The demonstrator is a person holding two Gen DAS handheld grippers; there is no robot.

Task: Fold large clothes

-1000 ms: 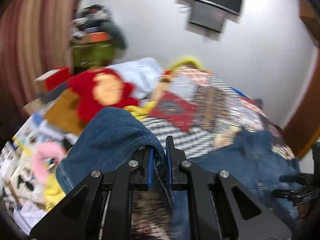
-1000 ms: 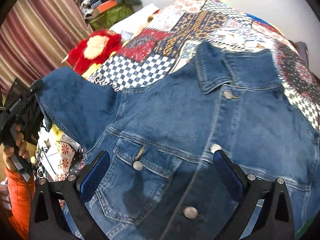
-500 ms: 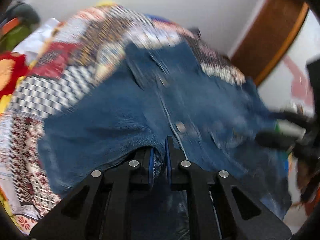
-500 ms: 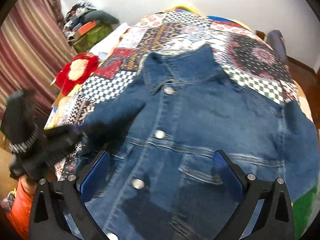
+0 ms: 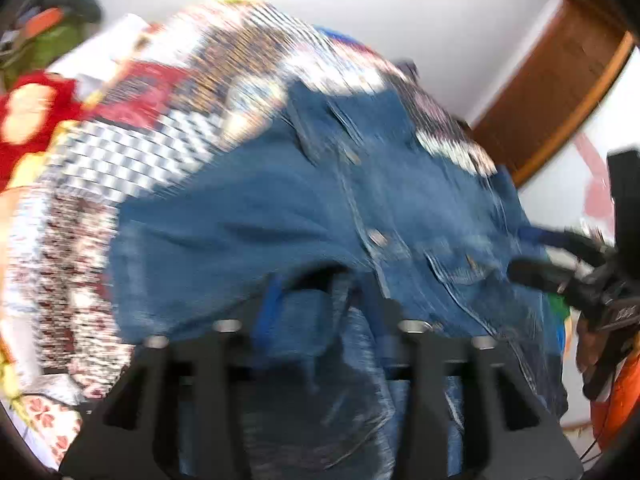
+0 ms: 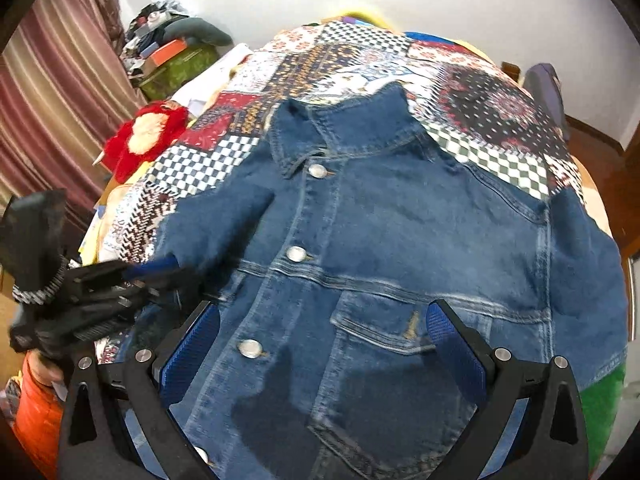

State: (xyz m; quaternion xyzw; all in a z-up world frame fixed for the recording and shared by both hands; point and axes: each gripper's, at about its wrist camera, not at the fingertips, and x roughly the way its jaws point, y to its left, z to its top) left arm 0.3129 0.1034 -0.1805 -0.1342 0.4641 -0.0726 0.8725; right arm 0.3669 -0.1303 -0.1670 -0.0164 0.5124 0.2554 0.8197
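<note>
Denim jacket (image 6: pixel 400 240) flat, right tongs (image 6: pixel 320 340) agape

From my remote station I can read no text, label, brand or number in either view. A small pale marking on the right gripper (image 5: pixel 560 276), at the right edge of the left wrist view, is too blurred to make out. The denim jacket (image 6: pixel 380 240) shows no legible tag.

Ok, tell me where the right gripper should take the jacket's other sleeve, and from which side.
Judging from the right wrist view: take the sleeve at its outer edge, coming in from the right. It lies flat past the shoulder seam on the jacket, draping off the quilt, so an edge is free there. The right gripper hovers open over the chest pocket.
</note>
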